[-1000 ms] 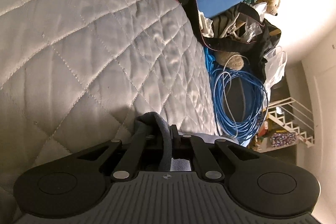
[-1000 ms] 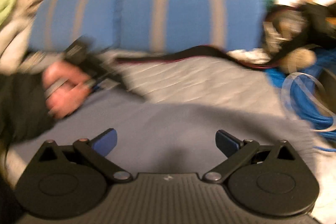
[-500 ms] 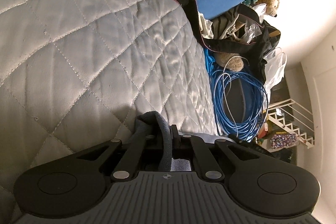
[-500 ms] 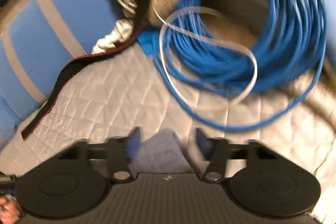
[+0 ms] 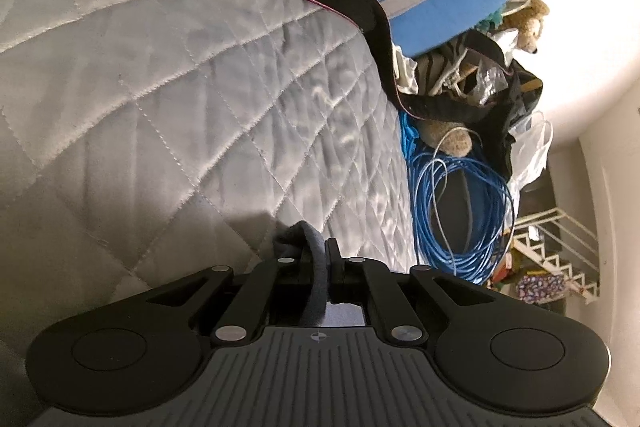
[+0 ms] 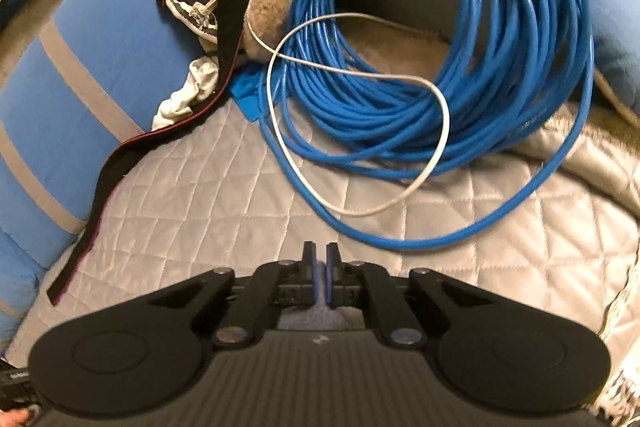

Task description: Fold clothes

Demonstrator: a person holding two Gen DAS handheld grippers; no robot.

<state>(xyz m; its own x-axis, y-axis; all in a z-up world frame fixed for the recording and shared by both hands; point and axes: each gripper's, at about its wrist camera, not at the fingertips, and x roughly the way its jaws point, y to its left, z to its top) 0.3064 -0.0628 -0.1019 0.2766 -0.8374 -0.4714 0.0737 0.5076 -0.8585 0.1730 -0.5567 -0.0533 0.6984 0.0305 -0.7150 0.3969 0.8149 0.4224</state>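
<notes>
Your left gripper [image 5: 320,259] is clamped on the grey-blue cloth garment [image 5: 316,287], which bunches toward 11 o'clock. Your right gripper [image 6: 320,267] pinches the same fabric [image 6: 310,317], trailing back at 6 o'clock.

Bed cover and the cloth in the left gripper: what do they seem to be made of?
Bed cover: looks like quilted satin-type fabric, silvery grey with a sheen, stitched in diamonds. Cloth pinched in the left gripper: soft, matte grey-blue, probably a cotton or fleece knit; its thick rolled edge suggests so.

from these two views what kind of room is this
Most likely a bedroom in a home, with the work done on a bed: a quilted grey bedspread, blue striped pillows, and household clutter beside them, such as a plush toy and a coil of blue cable.
</notes>
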